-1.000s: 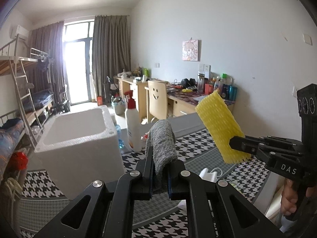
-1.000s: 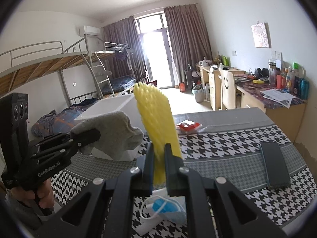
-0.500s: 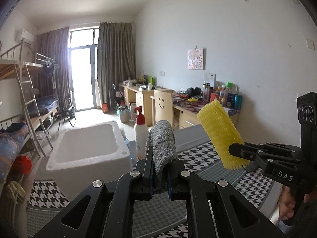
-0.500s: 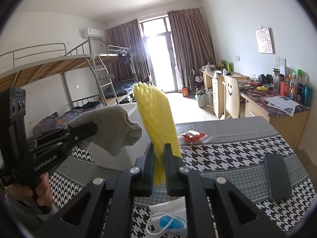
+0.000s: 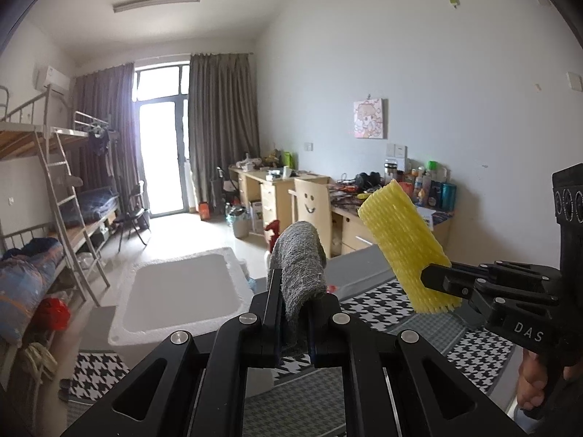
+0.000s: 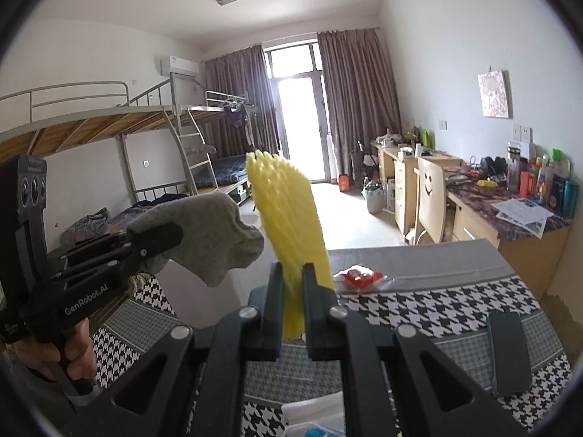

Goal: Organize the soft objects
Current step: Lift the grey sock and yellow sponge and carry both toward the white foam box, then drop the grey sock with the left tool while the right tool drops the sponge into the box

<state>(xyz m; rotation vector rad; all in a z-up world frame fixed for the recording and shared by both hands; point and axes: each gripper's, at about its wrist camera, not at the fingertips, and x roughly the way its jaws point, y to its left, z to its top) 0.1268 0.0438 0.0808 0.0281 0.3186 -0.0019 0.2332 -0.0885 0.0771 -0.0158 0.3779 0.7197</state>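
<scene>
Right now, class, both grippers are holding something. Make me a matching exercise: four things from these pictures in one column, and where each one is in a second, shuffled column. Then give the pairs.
Things
1. grey sock
2. yellow foam net
3. black phone
4. white foam box

Places
A. lying flat on the houndstooth table cover
B. pinched in the right gripper
C. standing open beyond the table's far edge
D. pinched in the left gripper

Pairs: 1-D, 2-B, 3-A, 4-C
</scene>
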